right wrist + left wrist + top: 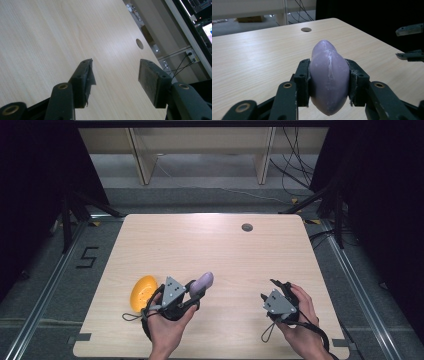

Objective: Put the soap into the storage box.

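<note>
High view: left tongs [200, 287] sit at about 7 o'clock on the tabletop [210, 245], clamped on a lilac, egg-shaped object [202, 282]. Long axis of the lilac object runs from 7 o'clock to 1 o'clock, with the free, narrower end pointing toward 1 o'clock, away from the person. An orange, rounded object [143, 293] lies on the tabletop just beside the left hand [167, 327], at its 10 o'clock.

Left gripper view: both pads [303, 80] press the flanks of the lilac object [329, 75]; its long axis lies in line with the jaws, the tapered tip pointing at 12 o'clock toward a round hole [306, 29] in the tabletop.

Right tongs [272, 290] are at about 5 o'clock on the tabletop, well apart from the lilac object. Right gripper view: right tongs [115, 75] stand wide apart with nothing between them.
</note>
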{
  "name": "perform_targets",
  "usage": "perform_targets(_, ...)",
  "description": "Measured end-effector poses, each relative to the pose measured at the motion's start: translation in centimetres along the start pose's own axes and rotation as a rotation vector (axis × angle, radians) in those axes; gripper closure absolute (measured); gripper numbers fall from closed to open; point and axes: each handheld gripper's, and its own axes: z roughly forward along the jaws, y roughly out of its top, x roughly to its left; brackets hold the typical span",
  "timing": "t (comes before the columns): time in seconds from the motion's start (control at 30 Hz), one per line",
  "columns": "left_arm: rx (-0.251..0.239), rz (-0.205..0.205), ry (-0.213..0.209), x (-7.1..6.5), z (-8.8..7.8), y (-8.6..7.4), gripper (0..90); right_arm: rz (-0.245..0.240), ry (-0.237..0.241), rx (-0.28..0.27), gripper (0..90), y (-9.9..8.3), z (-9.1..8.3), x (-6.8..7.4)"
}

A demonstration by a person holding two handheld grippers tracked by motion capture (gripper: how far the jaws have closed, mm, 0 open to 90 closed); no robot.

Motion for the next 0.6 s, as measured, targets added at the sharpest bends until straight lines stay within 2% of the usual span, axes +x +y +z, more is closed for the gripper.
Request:
perform_targets(0.03, -0.003, 0.001, 0.015, 0.1, -0.3, 0.0, 59.0, -0.001, 0.006, 0.000, 45.7, 0.1, 0.1, 0.1)
perform_targets(0.23, -0.007, 0.002, 0.039, 0.4, -0.9, -0.2, 59.0, -0.020, 0.021, -0.006, 45.8, 0.3, 0.4, 0.1)
perform_targets(0.3, -0.025, -0.009, 0.043, 0.5, -0.9, -0.4, 59.0, -0.017, 0.009, 0.002, 45.8, 0.3, 0.4, 0.0)
perform_targets(0.4, -0.026, -0.018, 0.063, 0.7, -1.4, -0.5, 59.0, -0.026, 0.021, -0.009, 45.9, 0.4, 0.5, 0.0)
perform_targets(0.57, -0.027, -0.018, 0.081, 1.0, -1.8, -0.6, 59.0, -0.027, 0.014, -0.014, 45.9, 0.5, 0.6, 0.0)
perform_targets(0.6, -0.037, -0.024, 0.079, 1.1, -1.8, -0.7, 59.0, -0.010, 0.018, -0.008, 46.0, 0.5, 0.6, 0.1)
